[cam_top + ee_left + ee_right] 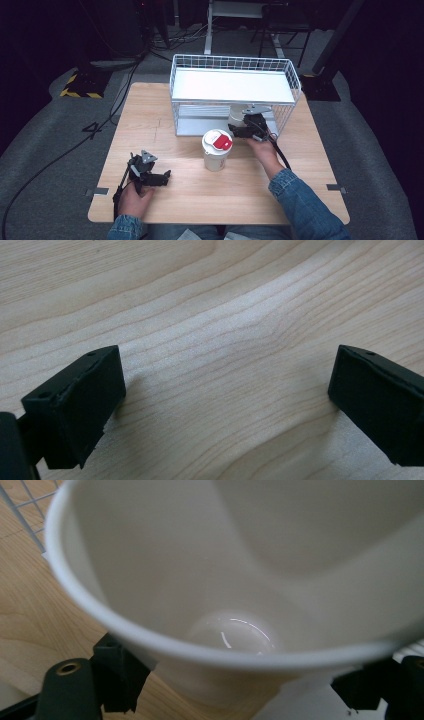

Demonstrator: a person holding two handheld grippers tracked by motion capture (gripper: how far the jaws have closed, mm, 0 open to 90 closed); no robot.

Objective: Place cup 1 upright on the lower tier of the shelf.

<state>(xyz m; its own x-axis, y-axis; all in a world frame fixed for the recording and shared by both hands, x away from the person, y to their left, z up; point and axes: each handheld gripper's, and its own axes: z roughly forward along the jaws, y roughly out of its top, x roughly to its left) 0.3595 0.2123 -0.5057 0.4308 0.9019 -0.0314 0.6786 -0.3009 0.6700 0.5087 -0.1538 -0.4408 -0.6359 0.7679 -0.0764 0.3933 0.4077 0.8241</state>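
My right gripper [239, 129] reaches toward the lower level of a white wire rack [290, 75] and is shut on an empty white paper cup [225, 580]. The cup's open mouth faces the right gripper view, with a black jaw against its wall on each side. In the high view the held cup [235, 113] shows as a pale shape just inside the rack's front. A second white cup [216, 150] with a red and white top stands on the table in front of the rack. My left gripper [165, 176] rests near the table's front left, open, with bare wood between its jaws [225, 400].
The wooden table [150, 115] carries the rack at its back middle; the rack has a white upper shelf [230, 85] and a lower one. Dark floor, cables and chair legs surround the table. A denim sleeve [300, 200] comes in from the bottom right.
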